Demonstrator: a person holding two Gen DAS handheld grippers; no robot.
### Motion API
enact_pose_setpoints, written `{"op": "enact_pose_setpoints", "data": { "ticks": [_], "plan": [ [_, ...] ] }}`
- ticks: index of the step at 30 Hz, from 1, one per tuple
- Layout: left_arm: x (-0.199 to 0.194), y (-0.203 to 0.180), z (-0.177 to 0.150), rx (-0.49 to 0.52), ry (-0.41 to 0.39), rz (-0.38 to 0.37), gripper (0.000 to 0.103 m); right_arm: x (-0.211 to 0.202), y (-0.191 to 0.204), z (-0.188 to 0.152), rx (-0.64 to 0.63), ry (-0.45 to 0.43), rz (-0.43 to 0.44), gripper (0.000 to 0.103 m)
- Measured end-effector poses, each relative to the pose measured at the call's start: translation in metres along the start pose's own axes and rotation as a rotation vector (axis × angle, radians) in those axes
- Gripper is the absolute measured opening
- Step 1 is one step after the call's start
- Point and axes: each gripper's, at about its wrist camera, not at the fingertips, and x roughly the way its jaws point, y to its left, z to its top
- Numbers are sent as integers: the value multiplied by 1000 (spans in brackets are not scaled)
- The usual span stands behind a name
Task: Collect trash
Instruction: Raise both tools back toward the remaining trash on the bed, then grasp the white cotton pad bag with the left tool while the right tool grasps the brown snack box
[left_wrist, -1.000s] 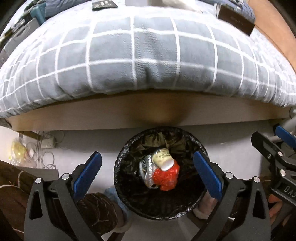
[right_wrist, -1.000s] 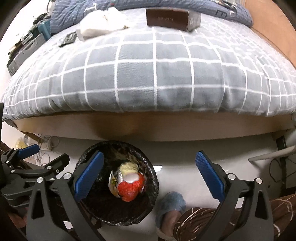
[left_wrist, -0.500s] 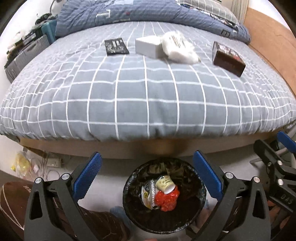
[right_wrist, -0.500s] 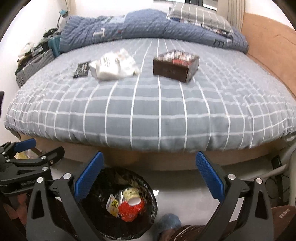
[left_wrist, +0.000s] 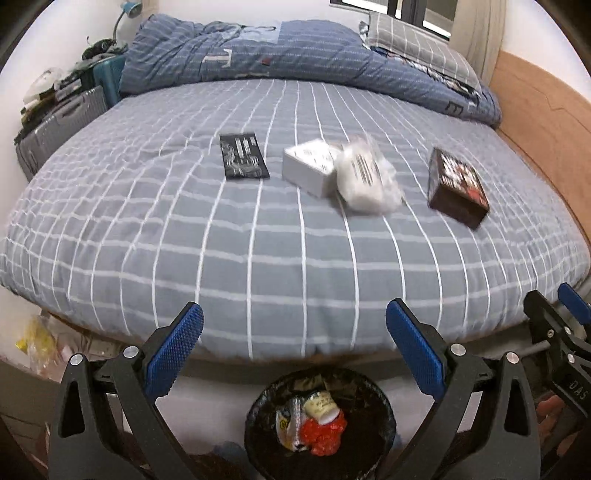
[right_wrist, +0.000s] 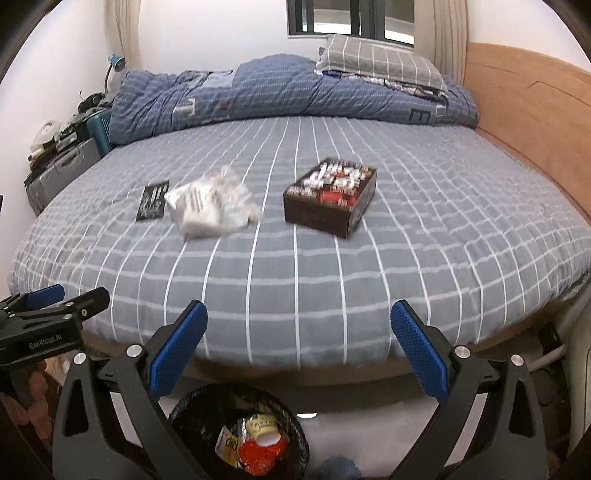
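A blue striped duvet (right_wrist: 295, 88) lies bunched along the far edge of the bed (right_wrist: 332, 288), with a grey checked pillow (right_wrist: 380, 62) at its far right corner. A grey suitcase (left_wrist: 55, 129) stands beside the left edge.

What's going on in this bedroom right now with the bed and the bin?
A person holds two grippers, left gripper and right gripper, both open and empty, above a black-lined bin that already holds some trash. On the bed lie a black packet, a white box, a crumpled white bag and a dark box.
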Motion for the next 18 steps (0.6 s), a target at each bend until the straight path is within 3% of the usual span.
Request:
{"op": "enact_pose_setpoints", "data": {
  "ticks": [10,18],
  "plan": [
    [25,-10,55,-1,-6,-47,97,40,-3,72,-15,-53,-48,96],
    [62,-33,88,34,3,-31,97,99,-21,122,56,20,-55,96]
  ]
}}
